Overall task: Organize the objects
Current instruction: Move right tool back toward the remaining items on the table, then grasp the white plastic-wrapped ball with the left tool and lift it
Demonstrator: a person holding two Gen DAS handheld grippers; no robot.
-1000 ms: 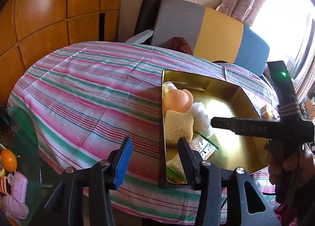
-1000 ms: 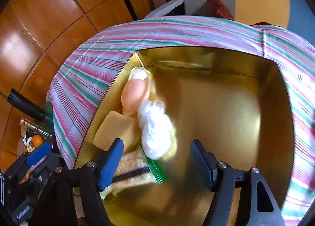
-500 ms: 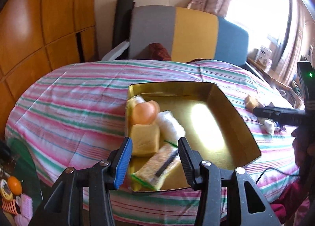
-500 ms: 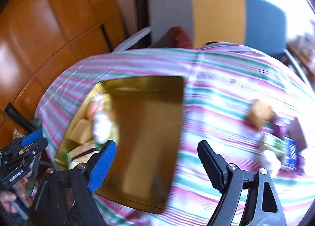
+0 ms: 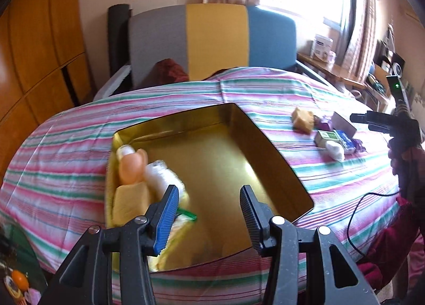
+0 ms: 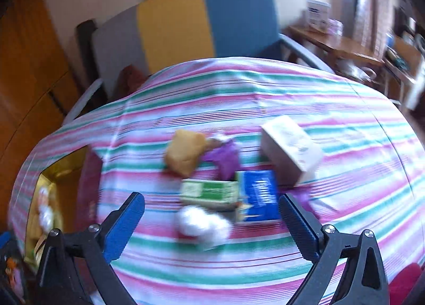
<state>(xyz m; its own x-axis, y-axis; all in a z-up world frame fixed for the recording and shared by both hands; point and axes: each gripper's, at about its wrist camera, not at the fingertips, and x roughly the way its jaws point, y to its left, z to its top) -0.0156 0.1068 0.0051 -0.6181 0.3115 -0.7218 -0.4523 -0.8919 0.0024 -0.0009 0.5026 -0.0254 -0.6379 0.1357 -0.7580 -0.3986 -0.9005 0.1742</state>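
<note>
A gold tin box [image 5: 276,156] lies on the striped tablecloth and holds a peach bottle [image 5: 130,167], a white bundle [image 5: 162,180], a yellow sponge [image 5: 127,198] and a packet. My left gripper [image 5: 207,214] is open and empty over the tin's near edge. My right gripper [image 6: 212,222] is open and empty just above a loose pile: a white bundle [image 6: 202,222], a green box [image 6: 209,190], a blue box [image 6: 257,193], a tan sponge [image 6: 183,153], a purple wrapper [image 6: 225,156] and a pale carton [image 6: 289,143]. The right gripper body shows in the left wrist view [image 5: 387,121].
A grey, yellow and blue chair [image 5: 212,37] stands behind the table. Wooden panelling [image 5: 39,39] runs along the left. A side shelf with clutter [image 5: 324,47] sits by the window at right. A cable [image 5: 364,214] hangs off the table's right edge.
My right gripper has swung from over the tin to the right, now above the loose pile. My left gripper has shifted right, over the tin's near edge.
</note>
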